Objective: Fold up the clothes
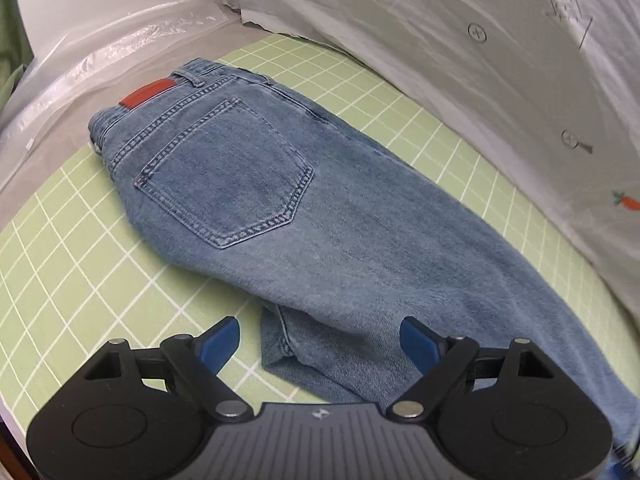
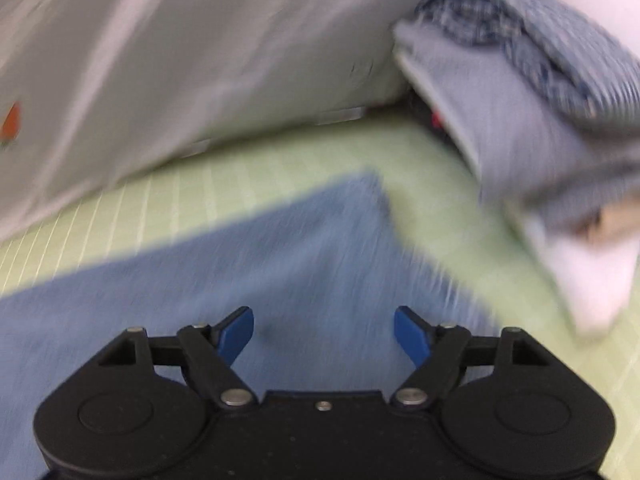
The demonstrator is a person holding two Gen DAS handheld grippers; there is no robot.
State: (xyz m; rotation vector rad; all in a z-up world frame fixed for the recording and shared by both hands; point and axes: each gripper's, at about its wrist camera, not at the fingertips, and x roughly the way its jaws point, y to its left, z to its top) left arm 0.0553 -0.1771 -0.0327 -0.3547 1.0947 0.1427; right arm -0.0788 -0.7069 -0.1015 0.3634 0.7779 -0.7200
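Folded blue denim jeans lie diagonally on the green gridded worktop.
Waistband (red patch) points far-left, legs near-right; left tongs and right tongs both gape wide, empty.

A pale green mat printed with a grid of white lines covers the worktop. Behind it hangs a grey-white plastic sheet, creased, with printed arrows, round marks and a small carrot picture. To the left a clear plastic strip runs along a white wall, with something green at the far left edge. The right wrist view is blurred; the sheet and mat show there too. Light is even and soft.
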